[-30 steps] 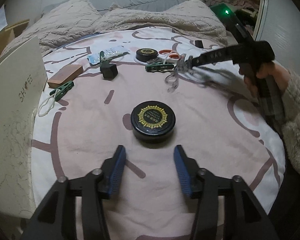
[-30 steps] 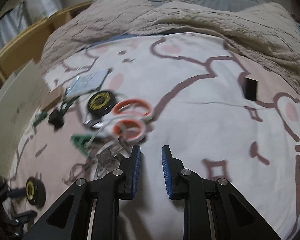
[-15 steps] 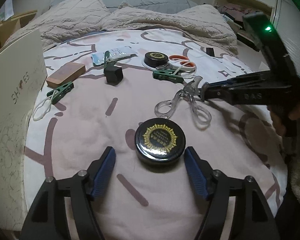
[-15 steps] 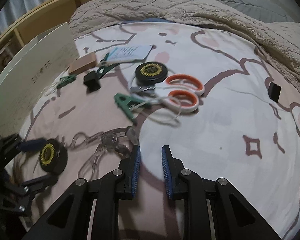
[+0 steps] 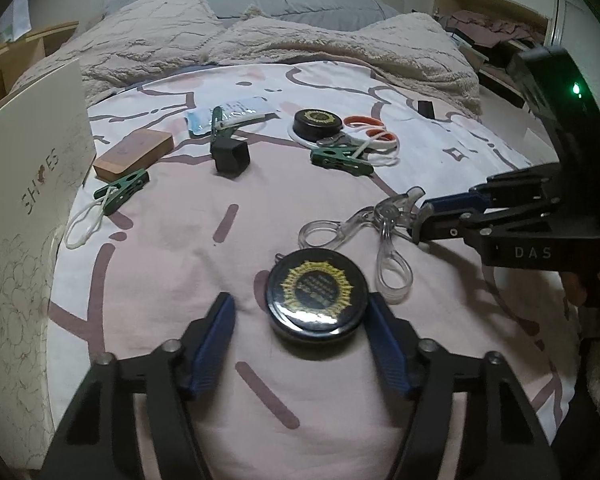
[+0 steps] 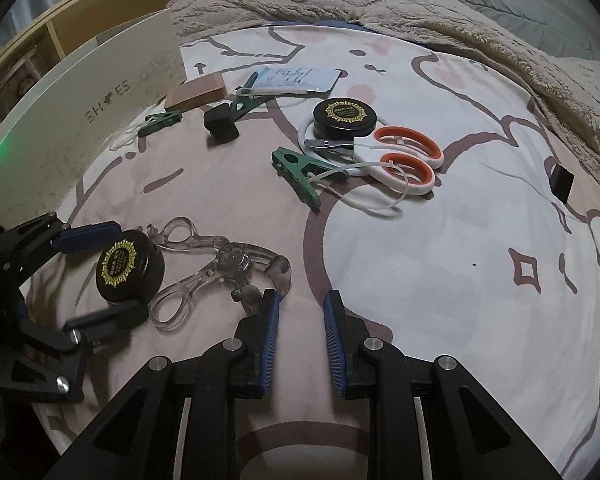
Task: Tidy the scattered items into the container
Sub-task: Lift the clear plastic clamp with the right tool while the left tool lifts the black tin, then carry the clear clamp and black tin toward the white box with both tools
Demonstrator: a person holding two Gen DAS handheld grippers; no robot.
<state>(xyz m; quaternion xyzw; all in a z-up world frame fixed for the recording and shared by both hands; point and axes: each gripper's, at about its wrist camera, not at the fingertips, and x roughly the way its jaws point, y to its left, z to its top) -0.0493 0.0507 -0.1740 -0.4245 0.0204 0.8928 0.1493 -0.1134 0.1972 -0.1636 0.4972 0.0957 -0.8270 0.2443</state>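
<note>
A black round tin with a gold emblem [image 5: 318, 292] lies on the pink bedsheet between the pads of my left gripper [image 5: 299, 300]. The right pad touches its rim and the left pad stands a little clear as the jaws close. A clear plastic scissor-handled tool [image 5: 384, 224] lies just beyond the tin. My right gripper [image 6: 302, 300] hovers beside that clear tool [image 6: 220, 264], its jaws a narrow gap apart with nothing between them. Its left finger's outer side touches the tool's curved end. The white shoe box [image 5: 28, 200] stands at the left.
Farther back lie a second black tin [image 6: 346, 118], orange-handled scissors [image 6: 408, 156], green clips with white cords [image 6: 300, 172], a black cube [image 5: 232, 156], a wooden block [image 5: 134, 152] and a blue-white packet [image 5: 228, 116]. A fluffy blanket [image 5: 300, 40] borders the far side.
My left gripper widened and moved forward around the tin. The right gripper carried the clear tool leftward and down; it now lies on the sheet beside the tin, outside the jaws.
</note>
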